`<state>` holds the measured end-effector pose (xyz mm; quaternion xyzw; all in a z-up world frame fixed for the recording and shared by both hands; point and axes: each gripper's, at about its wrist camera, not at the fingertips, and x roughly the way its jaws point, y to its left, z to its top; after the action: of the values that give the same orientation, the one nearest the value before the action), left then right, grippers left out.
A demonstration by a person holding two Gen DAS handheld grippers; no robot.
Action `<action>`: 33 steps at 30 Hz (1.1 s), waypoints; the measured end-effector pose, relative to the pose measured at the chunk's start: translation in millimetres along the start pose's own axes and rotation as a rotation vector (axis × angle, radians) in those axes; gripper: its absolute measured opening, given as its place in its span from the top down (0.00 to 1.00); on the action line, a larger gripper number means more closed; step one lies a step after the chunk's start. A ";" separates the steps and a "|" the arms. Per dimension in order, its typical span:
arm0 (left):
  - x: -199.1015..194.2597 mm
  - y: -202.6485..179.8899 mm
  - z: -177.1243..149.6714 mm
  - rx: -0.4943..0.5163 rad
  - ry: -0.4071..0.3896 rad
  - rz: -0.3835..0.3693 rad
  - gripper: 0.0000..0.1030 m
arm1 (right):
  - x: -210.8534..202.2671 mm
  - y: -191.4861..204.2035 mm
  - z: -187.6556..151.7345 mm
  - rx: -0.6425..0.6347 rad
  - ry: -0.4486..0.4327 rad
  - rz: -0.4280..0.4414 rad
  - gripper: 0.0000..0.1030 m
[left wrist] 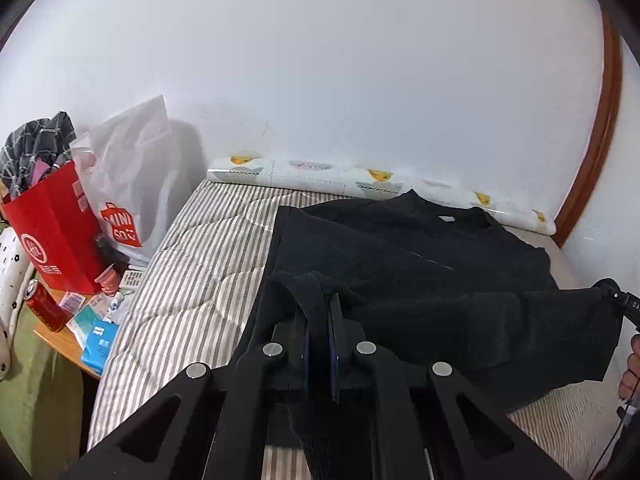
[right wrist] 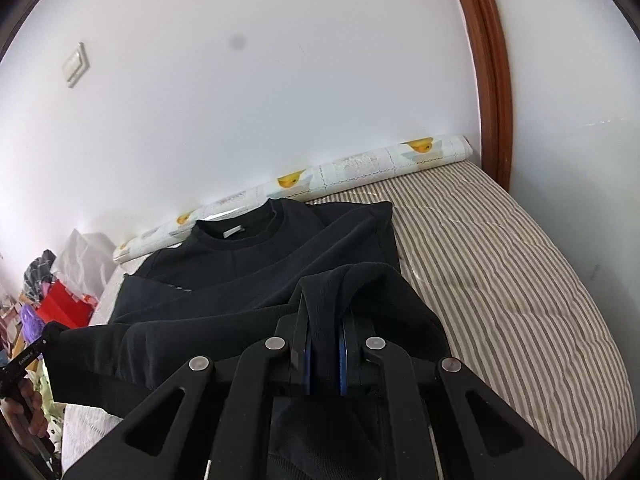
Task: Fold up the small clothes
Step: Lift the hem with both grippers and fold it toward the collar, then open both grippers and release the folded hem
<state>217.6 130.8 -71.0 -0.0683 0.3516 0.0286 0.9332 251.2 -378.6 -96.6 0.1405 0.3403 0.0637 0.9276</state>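
A black sweatshirt (left wrist: 420, 256) lies on the striped bed, its collar toward the wall; it also shows in the right wrist view (right wrist: 256, 264). My left gripper (left wrist: 319, 320) is shut on the sweatshirt's bottom hem at its left corner and holds it raised above the bed. My right gripper (right wrist: 325, 332) is shut on the hem at the right corner, also raised. The hem hangs stretched between the two grippers. The right gripper shows at the right edge of the left wrist view (left wrist: 624, 300); the left one shows at the left edge of the right wrist view (right wrist: 36, 348).
The striped mattress (right wrist: 500, 264) fills the view, with a rolled printed sheet (left wrist: 304, 174) along the white wall. Left of the bed a side table (left wrist: 64, 344) holds a red bag (left wrist: 52, 232), a white plastic bag (left wrist: 128, 184), a red can (left wrist: 44, 306) and small packets. A wooden frame (right wrist: 492, 80) stands at the right.
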 end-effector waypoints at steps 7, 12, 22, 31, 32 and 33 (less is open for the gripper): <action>45.4 -2.0 -0.3 0.026 0.045 0.061 0.93 | 52.2 -2.3 10.6 -0.009 0.065 -0.007 0.91; 67.3 -0.4 -3.5 0.039 0.076 0.084 0.92 | 85.0 -3.6 12.2 -0.032 0.113 -0.015 0.91; 75.7 -0.6 -6.8 0.026 0.096 0.093 0.90 | 107.3 -12.9 6.1 -0.047 0.187 -0.004 0.85; 47.1 7.8 -14.2 -0.010 0.114 0.034 0.85 | 35.2 -25.8 -1.8 -0.075 0.083 -0.043 0.56; 42.3 9.5 -16.2 -0.015 0.111 0.025 0.84 | 28.1 -30.0 -3.9 -0.063 0.071 -0.050 0.56; 35.5 11.8 -19.3 -0.019 0.105 0.013 0.81 | 21.4 -35.1 -6.6 -0.051 0.059 -0.062 0.56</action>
<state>230.6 139.8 -110.1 -0.0761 0.4004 0.0342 0.9125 263.9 -406.0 -125.2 0.1040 0.3702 0.0475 0.9219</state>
